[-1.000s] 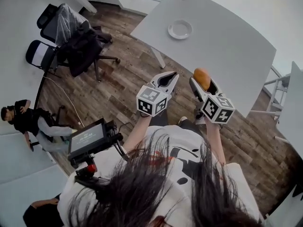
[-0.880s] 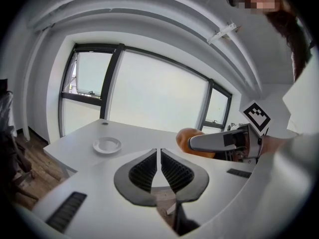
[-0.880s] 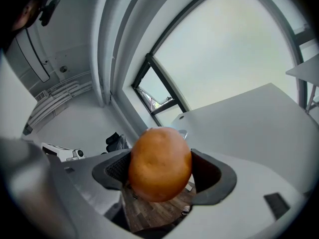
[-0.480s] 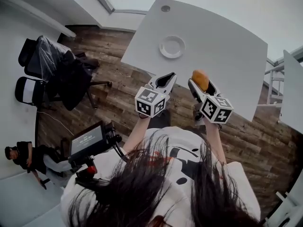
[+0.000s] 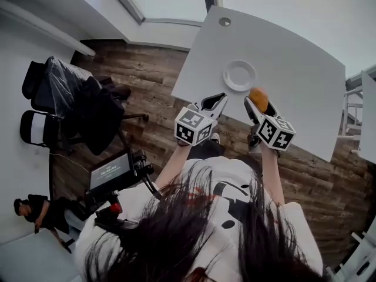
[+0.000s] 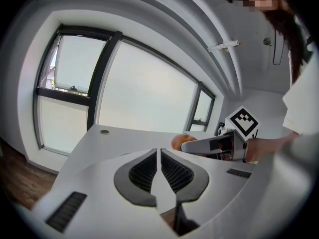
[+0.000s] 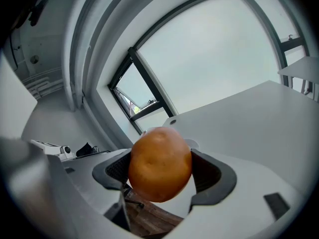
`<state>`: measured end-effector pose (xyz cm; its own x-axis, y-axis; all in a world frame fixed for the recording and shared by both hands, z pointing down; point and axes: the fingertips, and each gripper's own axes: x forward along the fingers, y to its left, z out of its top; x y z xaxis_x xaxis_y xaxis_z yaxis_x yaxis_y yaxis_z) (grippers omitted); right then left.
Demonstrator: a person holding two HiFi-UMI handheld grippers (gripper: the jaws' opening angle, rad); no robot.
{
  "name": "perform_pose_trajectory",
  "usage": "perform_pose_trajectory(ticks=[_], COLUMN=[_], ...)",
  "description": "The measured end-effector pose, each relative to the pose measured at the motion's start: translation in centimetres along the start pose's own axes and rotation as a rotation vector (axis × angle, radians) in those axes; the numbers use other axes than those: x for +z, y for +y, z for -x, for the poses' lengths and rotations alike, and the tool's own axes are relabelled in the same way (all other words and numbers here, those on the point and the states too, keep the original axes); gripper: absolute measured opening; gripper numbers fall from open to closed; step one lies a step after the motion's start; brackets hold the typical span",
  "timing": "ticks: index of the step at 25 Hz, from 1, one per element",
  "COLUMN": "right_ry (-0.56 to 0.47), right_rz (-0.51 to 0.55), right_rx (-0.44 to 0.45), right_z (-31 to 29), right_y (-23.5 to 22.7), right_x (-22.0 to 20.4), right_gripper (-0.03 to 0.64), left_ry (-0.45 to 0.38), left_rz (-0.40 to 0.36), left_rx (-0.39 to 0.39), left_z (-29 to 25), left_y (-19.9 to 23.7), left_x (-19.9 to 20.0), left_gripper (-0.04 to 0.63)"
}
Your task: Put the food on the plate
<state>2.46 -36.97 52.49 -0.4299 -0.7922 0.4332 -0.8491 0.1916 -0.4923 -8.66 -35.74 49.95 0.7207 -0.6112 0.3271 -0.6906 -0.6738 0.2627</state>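
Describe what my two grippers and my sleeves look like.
Both the left gripper and right gripper are white, with dark ribbed pads inside curved jaws and a cube of black-and-white square markers behind. The person wears a white short-sleeved top with a dark print.

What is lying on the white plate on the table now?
Nothing: in the head view the plate is bare. The food is between the jaws of the right gripper, beside it. In the right gripper view the food covers most of the plate.
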Motion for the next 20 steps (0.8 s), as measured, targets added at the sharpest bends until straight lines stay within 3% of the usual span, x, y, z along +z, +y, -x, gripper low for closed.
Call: perform_pose_trajectory(ticks=[6,11,16,20], right_ry=[0.006,0.047,0.134,0.22], right_rz=[0.031,0.092,0.205,0.355], right_rx=[-0.06,-0.099,-0.116,-0.131], right_z=[0.9,-2.9,-8.6,-10.4], right_y=[-1.4,-2.2,-3.1,-4.2], right_x=[-0.6,0.5,0.7,-1.2], right_gripper=[0.368,0.368,0.368,0.368], left_ry=[-0.007,0.0,0.023,-0.002], left_rz=[-0.008,0.007,0.027,0.018], left_rx=[-0.059,-0.107,-0.119,-0.092], left_z=[-0.5,-1.8,-2.9,-2.4], left_y=[-1.8,-1.1,0.8,0.9], left_x=[-0.1,0.4,0.1,0.7], left_gripper=[0.015,0.015,0.015,0.015])
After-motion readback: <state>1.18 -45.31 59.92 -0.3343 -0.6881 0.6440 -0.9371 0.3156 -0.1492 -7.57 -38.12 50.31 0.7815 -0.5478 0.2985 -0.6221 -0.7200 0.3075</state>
